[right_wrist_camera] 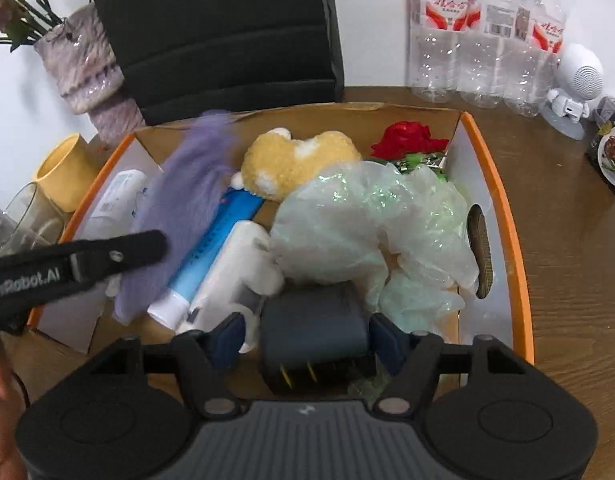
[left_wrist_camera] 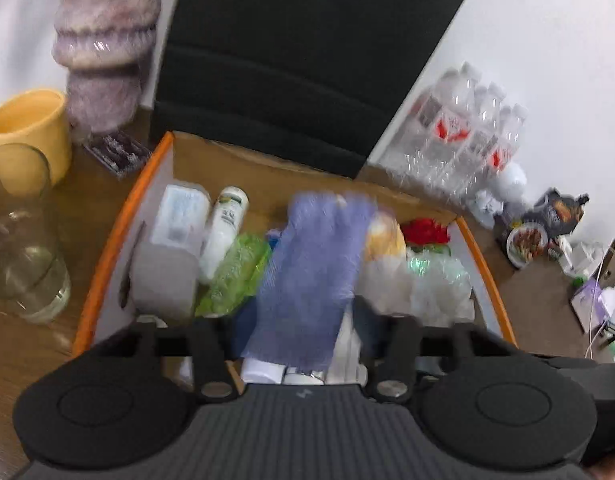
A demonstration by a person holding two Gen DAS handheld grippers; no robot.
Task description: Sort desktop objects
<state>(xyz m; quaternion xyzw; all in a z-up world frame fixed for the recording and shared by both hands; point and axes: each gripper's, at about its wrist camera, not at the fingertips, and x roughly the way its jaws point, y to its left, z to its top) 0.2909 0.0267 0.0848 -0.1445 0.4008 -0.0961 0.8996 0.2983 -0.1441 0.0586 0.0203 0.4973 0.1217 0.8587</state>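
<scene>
Orange-rimmed box [right_wrist_camera: 503, 208] noted crowded, left gripper [left_wrist_camera: 303, 320] parted around purple cloth [left_wrist_camera: 311, 272], no grip seen, right gripper [right_wrist_camera: 313, 334] parted beside dark adapter [right_wrist_camera: 313, 328] at six o'clock, pads apart.

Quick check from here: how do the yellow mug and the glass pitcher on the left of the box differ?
The yellow mug is opaque; the glass pitcher is clear, so the table shows through it. The mug looks shorter and squatter, while the pitcher looks taller. The pitcher seems to hold a little liquid at its bottom; what is in the mug cannot be seen. The mug stands behind the pitcher. Both stand upright on the wooden table, outside the box.
</scene>
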